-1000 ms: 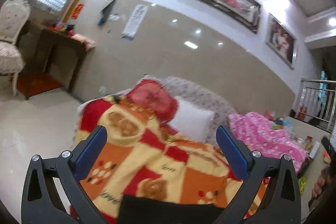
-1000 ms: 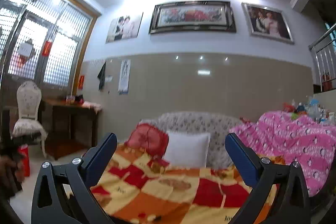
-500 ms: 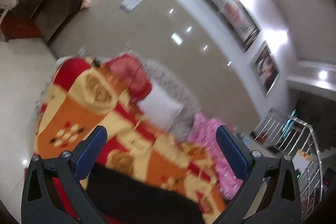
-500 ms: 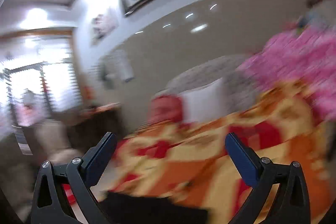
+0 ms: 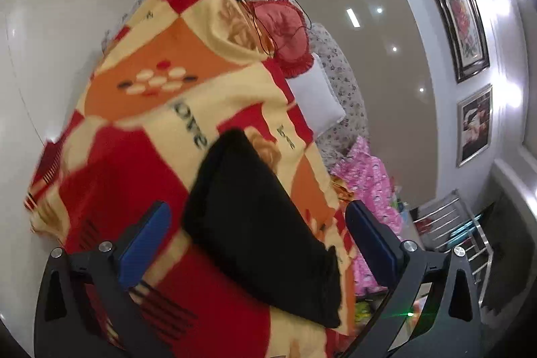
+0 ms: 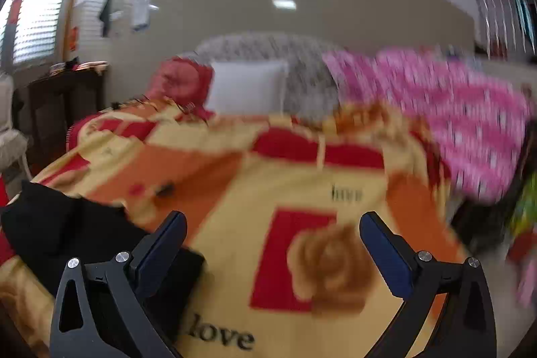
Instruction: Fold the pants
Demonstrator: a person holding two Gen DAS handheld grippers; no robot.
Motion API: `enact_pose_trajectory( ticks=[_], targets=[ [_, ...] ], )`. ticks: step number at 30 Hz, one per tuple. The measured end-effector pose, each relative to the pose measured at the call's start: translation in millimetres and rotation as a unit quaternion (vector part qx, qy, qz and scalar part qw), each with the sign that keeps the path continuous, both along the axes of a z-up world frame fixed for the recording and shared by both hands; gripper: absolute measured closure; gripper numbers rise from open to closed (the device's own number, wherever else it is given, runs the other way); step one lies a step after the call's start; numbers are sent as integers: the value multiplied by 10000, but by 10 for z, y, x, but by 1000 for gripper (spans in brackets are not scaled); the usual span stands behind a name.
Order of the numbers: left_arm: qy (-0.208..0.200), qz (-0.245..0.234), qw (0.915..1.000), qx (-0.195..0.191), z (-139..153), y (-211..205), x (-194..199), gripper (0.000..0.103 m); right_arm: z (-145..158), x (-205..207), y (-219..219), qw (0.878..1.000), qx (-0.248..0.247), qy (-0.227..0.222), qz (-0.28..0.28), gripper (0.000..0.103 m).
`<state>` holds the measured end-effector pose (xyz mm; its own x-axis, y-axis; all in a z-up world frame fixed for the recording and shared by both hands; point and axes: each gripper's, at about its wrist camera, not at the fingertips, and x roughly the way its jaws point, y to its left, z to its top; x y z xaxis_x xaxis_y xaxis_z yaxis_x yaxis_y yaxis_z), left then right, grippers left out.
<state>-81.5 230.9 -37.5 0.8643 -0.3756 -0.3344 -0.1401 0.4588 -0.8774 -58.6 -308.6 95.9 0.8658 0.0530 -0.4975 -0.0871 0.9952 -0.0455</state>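
Both hand-held grippers have tipped down toward the bed. The black pants (image 5: pixel 258 230) lie directly ahead of the left hand-held gripper (image 5: pixel 256 237), long axis slanting away. They sit off left of the right hand-held gripper (image 6: pixel 273 244); both gape, empty.

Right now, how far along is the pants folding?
The black pants already lie on the patterned blanket as a thick slab, so they look at least partly folded. Nothing is in hand: the left gripper and right gripper are both open and empty. Any further folds remain.
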Motion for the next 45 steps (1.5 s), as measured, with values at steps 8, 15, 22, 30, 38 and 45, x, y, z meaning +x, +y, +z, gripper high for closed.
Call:
enact_pose_trajectory(
  ticks=[8,15,22,30,38,45],
  targets=[
    [-35,-194,9975,-682,-57,-83,80,0,-219,212,-431,9936,878,514,-489,0],
    [-412,-16,9900,-1348,-158,13,9,0,-175,188,-416,9942,833,567,-381,0],
    [-230,141,9959,-866,-64,-70,8,0,-167,195,-455,9919,1023,678,-336,0],
    [-110,91,9972,-733,11,-75,95,0,-184,215,-472,9900,1128,801,-278,0],
    [-206,-209,9989,-371,55,-261,127,0,-201,228,-482,9883,1214,877,-280,0],
    [304,219,9992,-152,-36,-141,92,50,-221,241,-503,9865,1312,944,-250,0]
  ],
)
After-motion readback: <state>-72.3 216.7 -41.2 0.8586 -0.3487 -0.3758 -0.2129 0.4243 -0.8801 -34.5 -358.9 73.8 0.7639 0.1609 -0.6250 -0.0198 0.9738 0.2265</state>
